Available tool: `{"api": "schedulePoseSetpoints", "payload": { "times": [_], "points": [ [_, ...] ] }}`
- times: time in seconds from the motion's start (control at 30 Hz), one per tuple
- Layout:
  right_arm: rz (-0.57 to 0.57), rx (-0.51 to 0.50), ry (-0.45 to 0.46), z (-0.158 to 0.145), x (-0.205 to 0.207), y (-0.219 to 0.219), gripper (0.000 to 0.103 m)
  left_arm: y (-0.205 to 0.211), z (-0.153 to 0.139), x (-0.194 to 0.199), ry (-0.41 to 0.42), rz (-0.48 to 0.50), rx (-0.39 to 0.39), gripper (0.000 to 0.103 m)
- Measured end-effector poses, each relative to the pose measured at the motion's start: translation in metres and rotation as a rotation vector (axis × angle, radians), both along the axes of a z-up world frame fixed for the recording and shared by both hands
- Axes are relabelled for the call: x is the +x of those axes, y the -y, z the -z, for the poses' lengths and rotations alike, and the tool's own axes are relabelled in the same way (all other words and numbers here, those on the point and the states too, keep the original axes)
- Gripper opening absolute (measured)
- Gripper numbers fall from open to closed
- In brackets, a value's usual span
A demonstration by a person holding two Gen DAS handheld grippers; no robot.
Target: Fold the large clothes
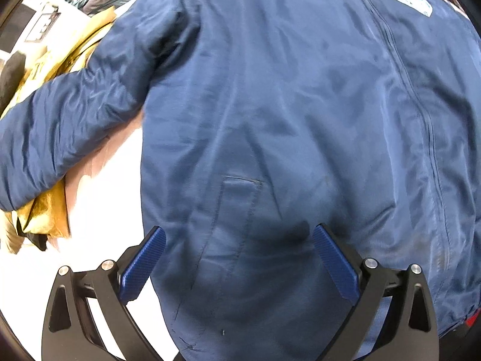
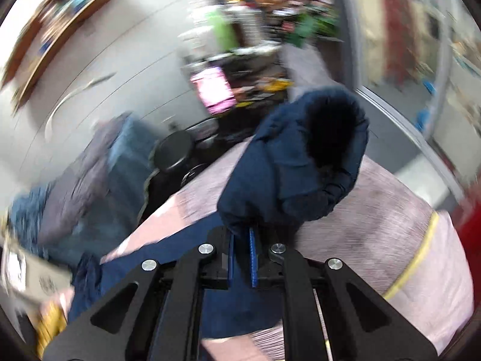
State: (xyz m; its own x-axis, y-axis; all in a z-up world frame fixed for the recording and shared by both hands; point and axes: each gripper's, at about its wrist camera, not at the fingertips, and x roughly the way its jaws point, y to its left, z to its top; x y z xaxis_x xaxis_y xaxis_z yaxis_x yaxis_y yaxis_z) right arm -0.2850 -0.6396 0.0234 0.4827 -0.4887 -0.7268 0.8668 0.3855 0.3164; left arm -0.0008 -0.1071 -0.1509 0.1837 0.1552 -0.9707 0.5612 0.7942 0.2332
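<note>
Your left gripper (image 1: 239,242) hangs with jaws spread wide above the blue jacket (image 1: 285,105), spread front-up on the pale table (image 1: 105,210) beside a yellow garment (image 1: 45,216). Your right gripper (image 2: 242,240) is clamped on the jacket's sleeve (image 2: 300,162), lifted off the table.

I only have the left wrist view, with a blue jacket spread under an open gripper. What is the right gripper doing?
Observer: The right gripper is shut on the sleeve of the jacket, which rises above the fingers.
Operator: Is the cuff visible?
Observer: Yes, its dark opening faces the right camera, above the pink cover.
Operator: Anything else on that side?
Observer: A yellow stripe runs across the cover, right of the gripper; the background is blurred.
</note>
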Motion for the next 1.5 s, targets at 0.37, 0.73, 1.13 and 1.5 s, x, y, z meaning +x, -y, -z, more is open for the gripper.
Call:
{"api": "schedulePoseSetpoints", "payload": {
  "times": [0.37,0.73,1.13,1.5],
  "points": [
    [-0.648,-0.001,-0.042,0.004,0.236,-0.193,0.008,-0.041,-0.003,0.014,0.046,-0.058,-0.023,0.097],
    [-0.933,0.029,-0.167,0.056,0.353,-0.339,0.008,-0.088,0.0,0.026,0.041,-0.18,-0.032,0.097],
    [-1.011,0.044,-0.4,0.117,0.375,-0.391,0.07,-0.084,-0.002,0.044,0.051,-0.163,-0.048,0.097],
    [-0.967,-0.028,-0.314,0.097,0.31,-0.362,0.072,-0.045,-0.017,0.055,0.054,-0.119,-0.113,0.097]
  ]
}}
